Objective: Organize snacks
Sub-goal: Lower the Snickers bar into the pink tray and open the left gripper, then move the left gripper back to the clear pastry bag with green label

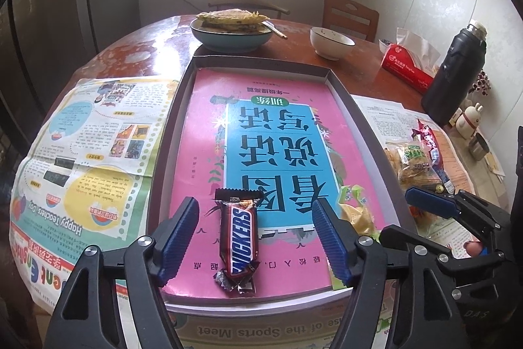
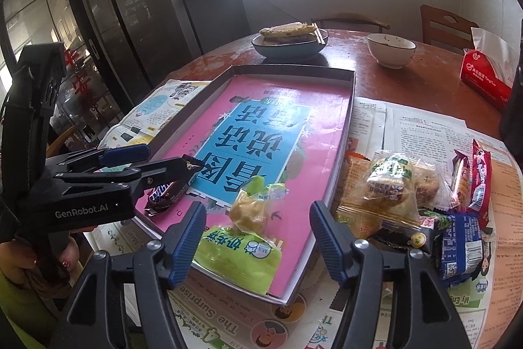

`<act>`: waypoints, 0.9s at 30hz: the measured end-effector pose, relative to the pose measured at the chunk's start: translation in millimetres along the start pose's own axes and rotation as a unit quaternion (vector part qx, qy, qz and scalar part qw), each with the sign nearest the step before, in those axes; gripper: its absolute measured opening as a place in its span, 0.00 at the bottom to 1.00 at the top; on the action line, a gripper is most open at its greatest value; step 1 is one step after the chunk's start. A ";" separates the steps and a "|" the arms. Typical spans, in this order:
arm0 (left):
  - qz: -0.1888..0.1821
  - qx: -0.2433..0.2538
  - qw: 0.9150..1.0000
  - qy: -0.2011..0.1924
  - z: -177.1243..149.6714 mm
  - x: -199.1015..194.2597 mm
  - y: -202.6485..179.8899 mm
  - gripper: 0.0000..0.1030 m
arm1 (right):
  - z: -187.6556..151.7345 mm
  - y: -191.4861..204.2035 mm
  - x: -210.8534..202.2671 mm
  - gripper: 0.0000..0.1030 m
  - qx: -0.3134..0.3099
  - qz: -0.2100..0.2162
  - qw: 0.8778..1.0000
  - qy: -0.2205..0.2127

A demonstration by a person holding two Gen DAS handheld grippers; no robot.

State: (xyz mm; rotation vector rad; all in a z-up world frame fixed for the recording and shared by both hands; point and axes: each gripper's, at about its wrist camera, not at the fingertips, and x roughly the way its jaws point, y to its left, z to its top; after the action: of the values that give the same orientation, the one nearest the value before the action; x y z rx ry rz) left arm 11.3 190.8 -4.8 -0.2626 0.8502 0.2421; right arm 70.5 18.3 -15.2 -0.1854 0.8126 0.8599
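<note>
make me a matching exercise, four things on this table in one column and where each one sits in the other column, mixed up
Things:
1. Snickers bar
2. green milk-candy packet
3. white bowl
4. red tissue pack

Places:
A. on bare table beyond the tray's far edge, right of the dish of flatbread
B. in the tray, between the left gripper's open jaws
C. far right of the table, past the newspaper
D. in the tray's near corner, between the right gripper's open jaws

Pairs: 1-B, 2-D, 3-A, 4-C
</note>
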 end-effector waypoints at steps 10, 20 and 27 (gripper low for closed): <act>-0.010 0.004 1.000 -0.008 3.6 -7.4 -8.5 0.74 | -1.8 -9.5 -15.2 0.71 0.012 -0.013 1.000 -0.017; -0.020 0.018 1.000 -0.013 5.9 -13.8 -24.7 0.74 | -5.4 -20.6 -37.0 0.72 0.021 -0.026 0.999 -0.036; -0.027 0.033 0.999 -0.013 8.3 -16.6 -40.0 0.74 | -7.6 -29.5 -51.9 0.74 0.030 -0.034 0.998 -0.050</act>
State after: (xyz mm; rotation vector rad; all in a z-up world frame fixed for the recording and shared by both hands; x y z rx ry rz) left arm 19.1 154.1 18.4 -0.2200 0.8223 0.1660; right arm 68.2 -35.8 11.2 -0.1151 0.7340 0.7734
